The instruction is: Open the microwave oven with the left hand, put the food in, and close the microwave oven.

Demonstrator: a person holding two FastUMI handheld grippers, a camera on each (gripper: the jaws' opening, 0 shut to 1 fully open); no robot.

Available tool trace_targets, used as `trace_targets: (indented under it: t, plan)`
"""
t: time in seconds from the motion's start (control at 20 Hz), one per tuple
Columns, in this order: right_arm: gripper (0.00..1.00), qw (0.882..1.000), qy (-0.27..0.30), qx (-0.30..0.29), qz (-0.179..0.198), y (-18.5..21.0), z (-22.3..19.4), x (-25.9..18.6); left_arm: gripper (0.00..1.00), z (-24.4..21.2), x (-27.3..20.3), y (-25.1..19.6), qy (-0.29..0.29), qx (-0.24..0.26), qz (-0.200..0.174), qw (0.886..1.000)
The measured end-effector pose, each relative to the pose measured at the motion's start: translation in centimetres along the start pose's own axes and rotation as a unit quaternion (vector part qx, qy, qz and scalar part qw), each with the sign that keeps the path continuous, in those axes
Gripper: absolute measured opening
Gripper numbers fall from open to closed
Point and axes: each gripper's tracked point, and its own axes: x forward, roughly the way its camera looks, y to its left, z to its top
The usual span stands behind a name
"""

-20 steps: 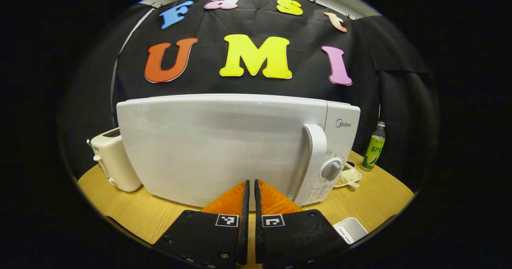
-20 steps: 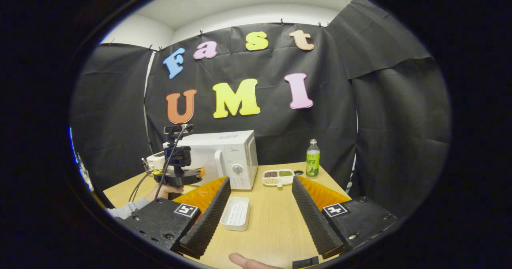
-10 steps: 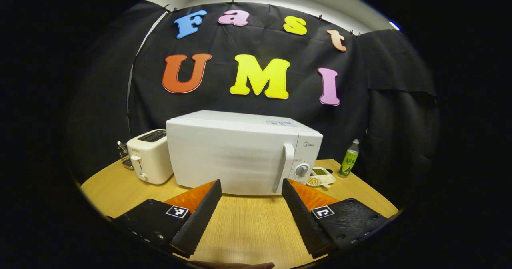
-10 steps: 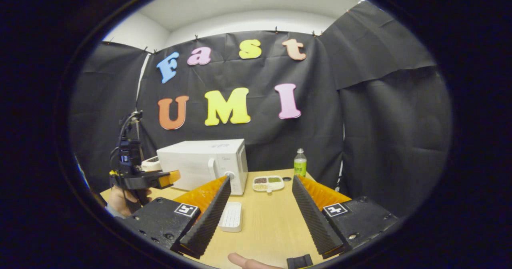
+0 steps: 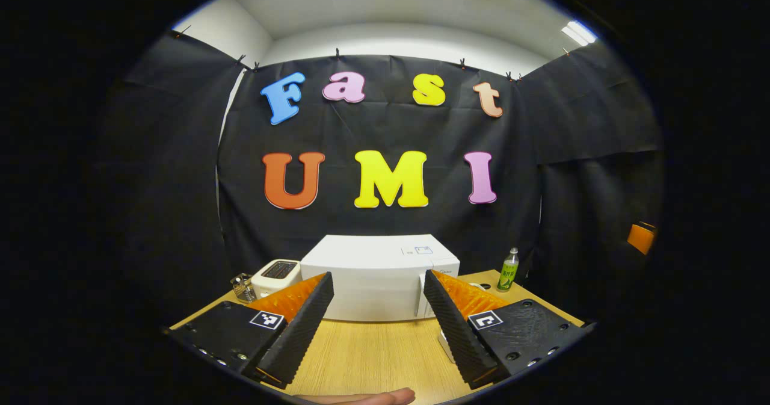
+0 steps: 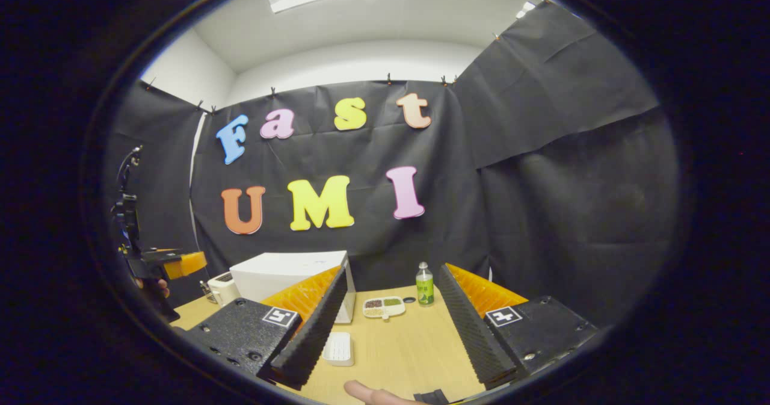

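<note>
Toaster point(image 5: 275, 271) sits far left on the bench point(image 5: 373, 357), just beside the microwave point(image 5: 376, 275), w/ a small metal item point(image 5: 240, 286) on its other side; too small to tell what it is.

Left gripper point(image 5: 378, 321): fingers spread wide, holding nothing, well back from the microwave and aimed straight at its front. In the right gripper view it shows at the far left edge point(image 6: 174, 263), held up in a hand above bench level. Judging by that height and standoff, it looks parked rather than set for the handle.

Microwave is centre, back against the cloth wall, door shut. Handle point(image 5: 420, 293) is on the door's right side, partly hidden behind the left gripper's right finger. Whether food is inside: can't tell.

Right of the microwave: divided snack dish point(image 6: 384, 307) w/ dark, green and pale fillings, then a green bottle point(image 6: 425, 284). A white ribbed tray point(image 6: 338, 349) lies nearer the front.

Right gripper point(image 6: 385, 327): fingers also wide apart, empty, hanging over the front of the bench, the tray just beside its left finger. A fingertip point(image 6: 367, 393) pokes in at the bottom edge.

Judgement: door closed and both grippers empty fits either the very start or the finish; can't say which.
</note>
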Motion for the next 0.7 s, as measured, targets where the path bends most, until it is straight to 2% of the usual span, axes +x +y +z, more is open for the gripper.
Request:
trace_targets:
  t: [0.1,0.15,0.2,0.25,0.3,0.35,0.45,0.5,0.55,0.6,0.65,0.7]
  plan:
    - [0.98,1.000,-0.029,-0.002,-0.005,0.2,2.7,-1.1,0.95,1.7,-2.0,0.2,-0.005,-0.009,0.001,1.000]
    - [0.91,0.999,-0.049,0.002,-0.004,0.6,4.2,-1.7,0.95,2.7,-3.0,0.3,-0.009,-0.008,0.001,1.000]
    - [0.98,0.998,-0.066,0.004,0.002,1.3,5.4,-2.4,0.95,3.8,-3.7,0.4,-0.019,-0.002,0.001,1.000]
    - [0.91,0.997,-0.074,0.002,0.009,2.3,5.9,-2.7,0.95,5.0,-4.5,0.4,-0.032,0.007,0.001,0.999]
    - [0.91,0.997,-0.080,-0.004,0.015,2.8,6.2,-3.1,0.95,5.9,-5.3,0.4,-0.041,0.014,0.002,0.999]
    - [0.98,0.996,-0.081,-0.009,0.019,3.3,6.4,-3.4,0.95,6.3,-6.0,0.3,-0.046,0.017,0.002,0.999]
    - [0.98,0.996,-0.084,-0.013,0.024,3.8,6.7,-3.8,0.95,7.0,-7.6,0.0,-0.058,0.018,0.001,0.998]
    - [0.91,0.996,-0.083,-0.015,0.026,4.0,6.5,-3.9,0.95,7.0,-8.2,-0.2,-0.065,0.021,-0.003,0.998]
    - [0.91,0.997,-0.078,-0.017,0.023,4.0,6.0,-3.9,0.95,6.6,-9.0,-0.2,-0.068,0.023,-0.005,0.997]
    - [0.98,0.997,-0.071,-0.022,0.021,4.0,5.3,-3.7,0.90,5.8,-9.7,0.1,-0.066,0.021,-0.001,0.998]
    - [0.98,0.997,-0.063,-0.026,0.020,4.1,4.4,-3.5,0.95,4.9,-10.2,0.3,-0.062,0.019,0.003,0.998]
    - [0.98,0.998,-0.052,-0.030,0.022,4.3,3.6,-3.3,0.96,4.5,-10.6,0.2,-0.060,0.020,0.004,0.998]
